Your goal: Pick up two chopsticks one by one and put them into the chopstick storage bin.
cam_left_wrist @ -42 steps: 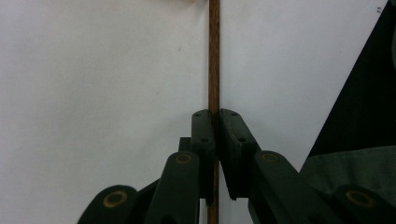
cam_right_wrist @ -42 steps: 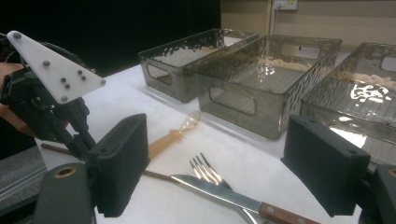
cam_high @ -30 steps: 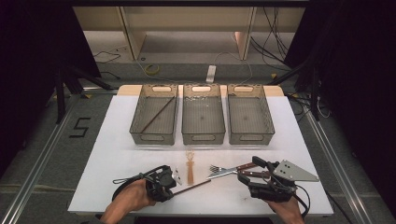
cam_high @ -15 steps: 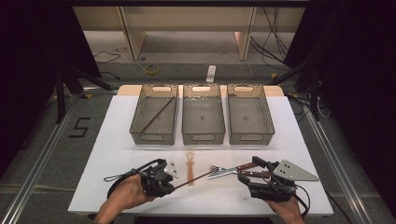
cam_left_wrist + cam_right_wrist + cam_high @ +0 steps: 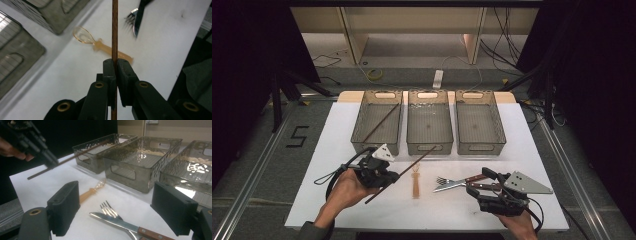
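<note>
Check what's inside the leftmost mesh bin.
The leftmost grey mesh bin holds one dark brown chopstick lying diagonally, far end toward the rim. Rest of the floor looks bare; the near wall hides the strip just behind it.

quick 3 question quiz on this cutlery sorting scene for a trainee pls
1. True or false: the left gripper is shut on a chopstick.
2. Which tray already holds a chopstick: A left tray, B middle tray, C right tray?
3. Fill in: on the table between the two grippers lies an amber plastic ____.

Key: 1 true. 2 A. 3 spoon. The right gripper stands open near the fork and knife.
</note>
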Motion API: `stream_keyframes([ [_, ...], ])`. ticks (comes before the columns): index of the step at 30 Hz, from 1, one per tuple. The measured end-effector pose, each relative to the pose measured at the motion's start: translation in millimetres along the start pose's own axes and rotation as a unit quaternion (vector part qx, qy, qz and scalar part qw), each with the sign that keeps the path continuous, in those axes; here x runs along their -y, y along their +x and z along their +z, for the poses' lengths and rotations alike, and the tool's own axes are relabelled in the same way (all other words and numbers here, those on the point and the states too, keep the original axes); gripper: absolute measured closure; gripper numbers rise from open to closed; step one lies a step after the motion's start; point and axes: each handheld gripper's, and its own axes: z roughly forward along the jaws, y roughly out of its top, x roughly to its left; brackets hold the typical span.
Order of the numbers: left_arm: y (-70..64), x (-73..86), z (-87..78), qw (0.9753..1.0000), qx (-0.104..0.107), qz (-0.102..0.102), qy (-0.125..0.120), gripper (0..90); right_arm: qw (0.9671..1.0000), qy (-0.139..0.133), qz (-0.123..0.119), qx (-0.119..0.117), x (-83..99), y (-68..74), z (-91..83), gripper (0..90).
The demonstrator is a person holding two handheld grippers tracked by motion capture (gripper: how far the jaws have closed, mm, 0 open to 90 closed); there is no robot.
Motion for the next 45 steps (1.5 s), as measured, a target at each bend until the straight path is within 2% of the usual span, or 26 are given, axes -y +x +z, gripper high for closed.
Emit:
stream_keyframes([
  [6,23.3,-12.3,-4.7,0.9991,-0.025,-0.02,-0.028,84.8,1.0,-0.003,0.001,0.001,0.1,0.1,0.7,22.8],
  [11,45.3,-20.1,-12.5,0.9966,-0.051,-0.037,-0.054,84.8,1.0,-0.002,0.0,0.002,-0.2,-0.4,-0.2,22.8],
  [17,68.2,-34.4,-9.7,0.9942,-0.07,-0.052,-0.064,84.8,0.9999,-0.009,0.008,0.005,-0.1,-2.3,-1.6,22.8],
  [21,88.2,-42.1,-14.5,0.9903,-0.095,-0.069,-0.074,84.8,1.0,-0.007,0.006,0.002,0.5,-1.8,-0.8,22.8],
  [26,112.0,-48.9,-18.7,0.984,-0.121,-0.096,-0.089,84.8,1.0,-0.007,0.005,0.0,0.3,-0.9,-0.8,22.9],
  [31,125.4,-55.3,-17.7,0.9821,-0.136,-0.103,-0.08,84.8,1.0,-0.006,0.007,0.0,0.8,-1.0,0.1,22.8],
  [36,136.8,-61.1,-12.9,0.9784,-0.155,-0.109,-0.081,84.8,1.0,-0.006,0.006,0.0,0.7,-1.0,0.4,22.8],
  [38,141.2,-62.9,-10.2,0.9783,-0.158,-0.109,-0.078,84.8,1.0,-0.005,0.005,0.001,0.5,-0.8,0.1,22.8],
  [42,151.5,-63.1,-7.4,0.9759,-0.166,-0.116,-0.082,84.8,1.0,-0.006,0.005,0.0,0.4,-1.1,-0.5,22.9],
  [45,160.8,-58.7,-4.3,0.9733,-0.17,-0.129,-0.085,84.8,1.0,-0.005,0.005,0.0,0.4,-1.1,-0.1,23.0],
])
